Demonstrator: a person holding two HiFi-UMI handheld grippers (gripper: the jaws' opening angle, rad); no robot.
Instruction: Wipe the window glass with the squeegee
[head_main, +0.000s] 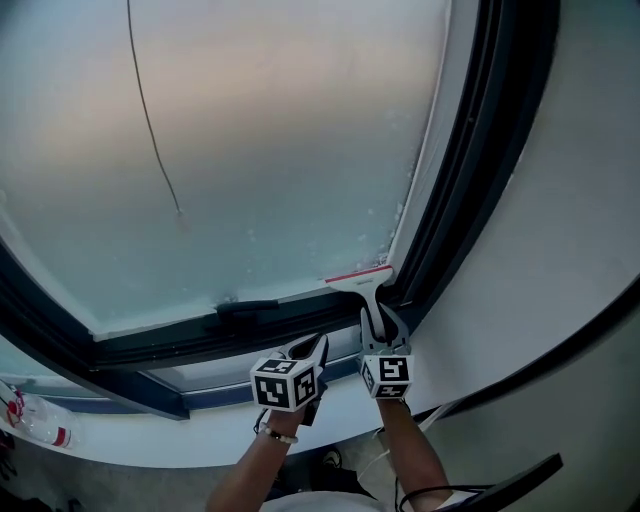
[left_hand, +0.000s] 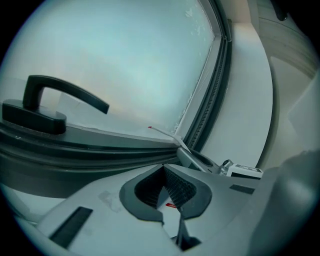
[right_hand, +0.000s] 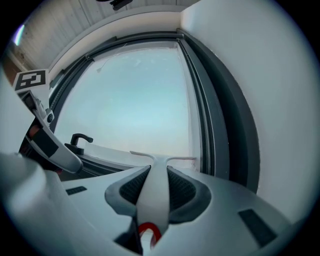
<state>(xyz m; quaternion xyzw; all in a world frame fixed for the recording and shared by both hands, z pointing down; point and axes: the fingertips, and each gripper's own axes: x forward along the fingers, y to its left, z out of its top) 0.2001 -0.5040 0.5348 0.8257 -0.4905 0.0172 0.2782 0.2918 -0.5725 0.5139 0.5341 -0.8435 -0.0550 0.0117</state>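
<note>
The frosted window glass (head_main: 250, 150) fills the head view. A white squeegee (head_main: 362, 277) with a red-edged blade lies against the pane's lower right corner, next to the dark frame (head_main: 455, 210). My right gripper (head_main: 383, 320) is shut on its handle, which runs up between the pads (right_hand: 186, 189) to the blade (right_hand: 162, 158). My left gripper (head_main: 316, 348) hangs just left of it, below the bottom frame rail, jaws shut with nothing between them (left_hand: 163, 169). From the left gripper view the blade (left_hand: 164, 133) meets the corner, with the right gripper (left_hand: 200, 161) below it.
A black window handle (left_hand: 50, 102) sits on the bottom rail (head_main: 240, 308) to the left. A thin dark line (head_main: 150, 120) runs down the glass. A white wall (head_main: 570, 240) curves along the right. A plastic bottle (head_main: 35, 420) lies at lower left beside the sill (head_main: 200, 432).
</note>
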